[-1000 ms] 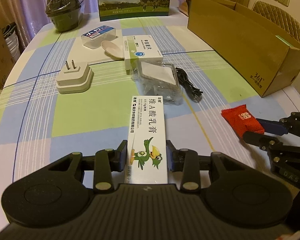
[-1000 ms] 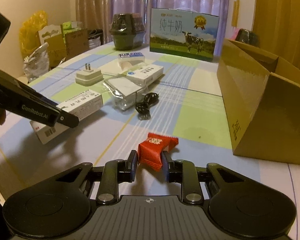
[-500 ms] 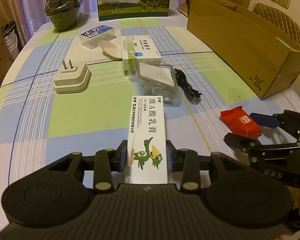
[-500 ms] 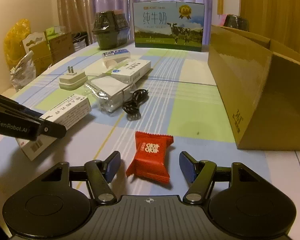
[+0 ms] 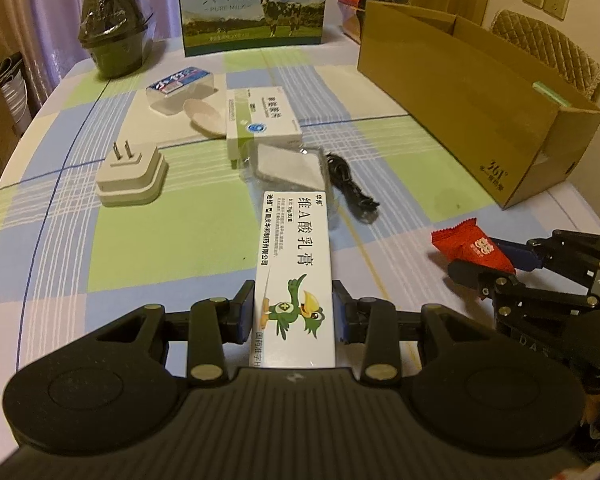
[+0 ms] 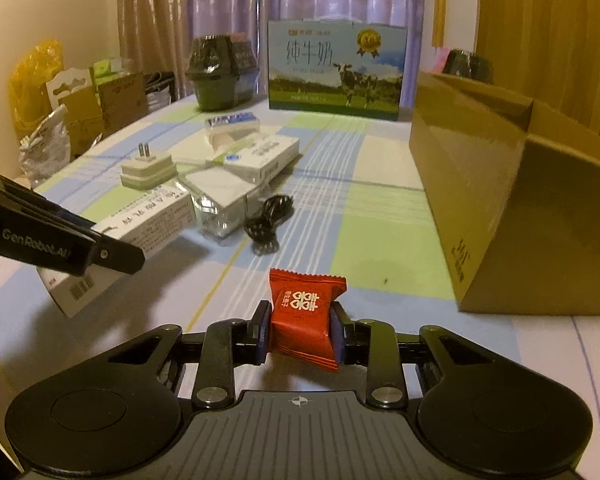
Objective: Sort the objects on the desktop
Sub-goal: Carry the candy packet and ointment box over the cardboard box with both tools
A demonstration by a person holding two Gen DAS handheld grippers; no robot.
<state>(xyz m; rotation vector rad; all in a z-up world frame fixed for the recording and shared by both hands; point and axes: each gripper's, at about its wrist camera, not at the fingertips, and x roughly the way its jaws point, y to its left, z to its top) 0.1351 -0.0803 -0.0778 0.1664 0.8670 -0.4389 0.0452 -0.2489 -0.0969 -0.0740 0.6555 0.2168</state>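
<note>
Fingers of left gripper (image 5: pixel 294 314) clamp ointment box (image 5: pixel 294 264); right gripper (image 6: pixel 300 330) pinches red candy (image 6: pixel 305 314); cardboard box (image 6: pixel 500 200) beside.

The table cloth (image 5: pixel 140 248) has green, blue and white squares. The candy (image 6: pixel 304 312) is red. The big box (image 6: pixel 500 216) is brown. The plug (image 5: pixel 130 176) is white.

The near end of the ointment box (image 5: pixel 294 276) is disappearing behind the left gripper's (image 5: pixel 293 312) body. The cardboard box (image 6: pixel 512 208) is running off the right edge of the right wrist view, its inside hidden. Small print on the medicine box (image 5: pixel 262 118) is blurring beyond reading.
</note>
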